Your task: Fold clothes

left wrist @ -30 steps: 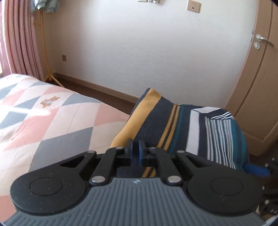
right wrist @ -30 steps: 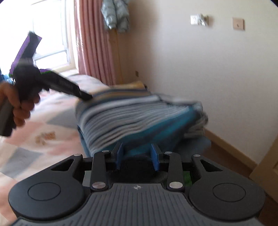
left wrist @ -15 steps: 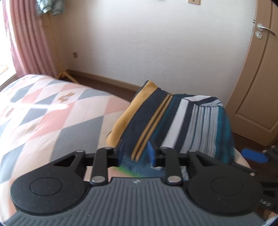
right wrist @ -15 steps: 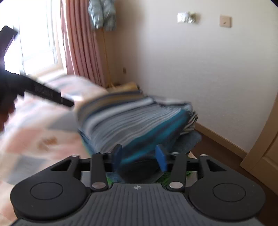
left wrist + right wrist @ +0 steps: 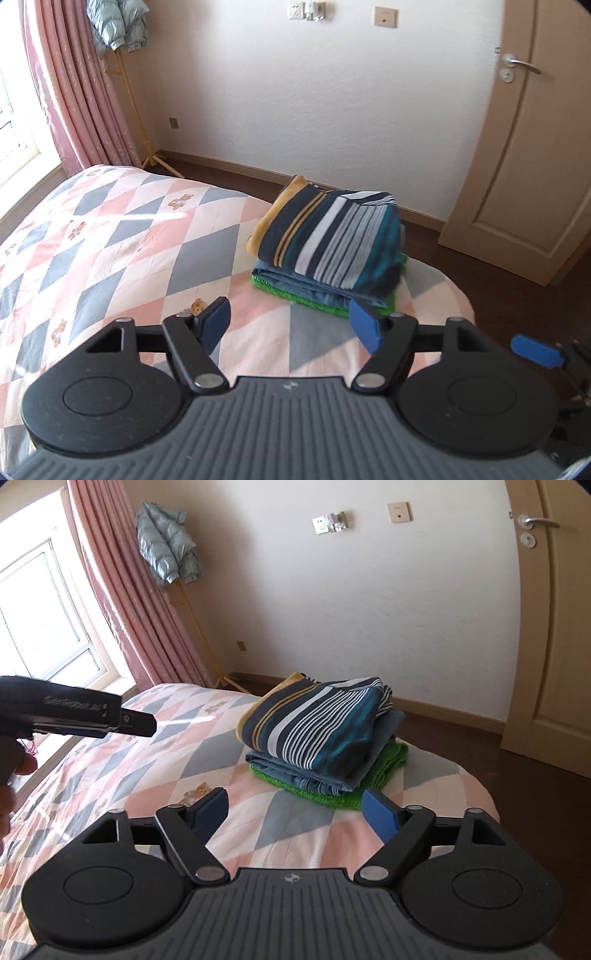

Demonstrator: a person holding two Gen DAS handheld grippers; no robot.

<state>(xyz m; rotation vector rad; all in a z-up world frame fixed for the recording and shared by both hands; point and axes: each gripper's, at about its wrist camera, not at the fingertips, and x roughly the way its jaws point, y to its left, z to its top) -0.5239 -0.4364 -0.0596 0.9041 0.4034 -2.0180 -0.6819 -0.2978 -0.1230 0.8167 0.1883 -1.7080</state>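
A folded striped garment (image 5: 332,236) in navy, teal, white and mustard lies on top of a stack near the bed's far right corner. Under it are folded blue denim (image 5: 295,282) and a green cloth (image 5: 280,291). My left gripper (image 5: 290,323) is open and empty, a little short of the stack above the quilt (image 5: 110,240). In the right wrist view the same striped garment (image 5: 314,727) tops the denim (image 5: 295,771) and the green cloth (image 5: 388,764). My right gripper (image 5: 295,810) is also open and empty, just in front of the stack.
A hand (image 5: 11,775) holds the left tool's black body (image 5: 74,710) at the left edge. Past the bed are dark floor, a white wall, a wooden door (image 5: 524,147), pink curtains (image 5: 140,609) and a jacket (image 5: 170,546) hung on a stand.
Both grippers have opened, let go of the striped garment and pulled back. The garment now rests on the stack, seen from farther away.
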